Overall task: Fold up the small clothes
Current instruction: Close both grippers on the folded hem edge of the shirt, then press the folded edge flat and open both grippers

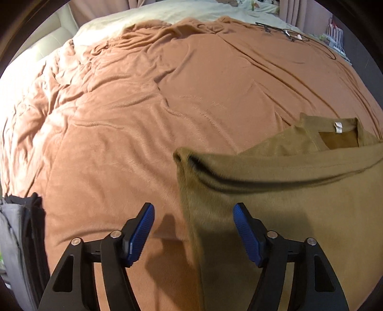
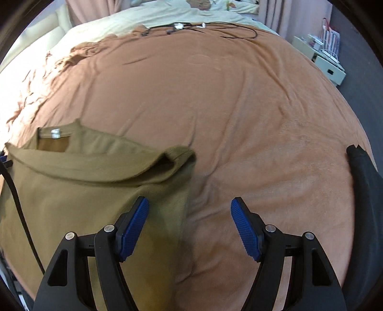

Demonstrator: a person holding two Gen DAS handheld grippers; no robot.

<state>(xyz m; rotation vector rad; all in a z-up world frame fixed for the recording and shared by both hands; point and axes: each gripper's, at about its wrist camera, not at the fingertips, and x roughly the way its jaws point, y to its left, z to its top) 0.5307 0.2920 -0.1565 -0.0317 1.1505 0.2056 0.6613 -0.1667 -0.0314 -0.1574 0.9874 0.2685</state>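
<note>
you're over a wide bed (image 2: 239, 107) spread with a wrinkled rust-orange blanket (image 1: 143, 107). a cream sheet (image 2: 148, 16) covers its far end, with pinkish curtains (image 2: 275, 12) behind. a padded pale headboard (image 1: 47, 40) sits far left, bright light washing that side. a small white cabinet (image 2: 328, 62) stands at right on dark floor.

We see warm indoor light, with hard glare washing out the bed (image 1: 28, 100) at far left in both views. The left claw (image 1: 194, 210) casts soft shadows beneath it. Motion blur smears the olive shirt (image 2: 71, 191). Fisheye distortion bows the edges, ringed by black vignette.
</note>
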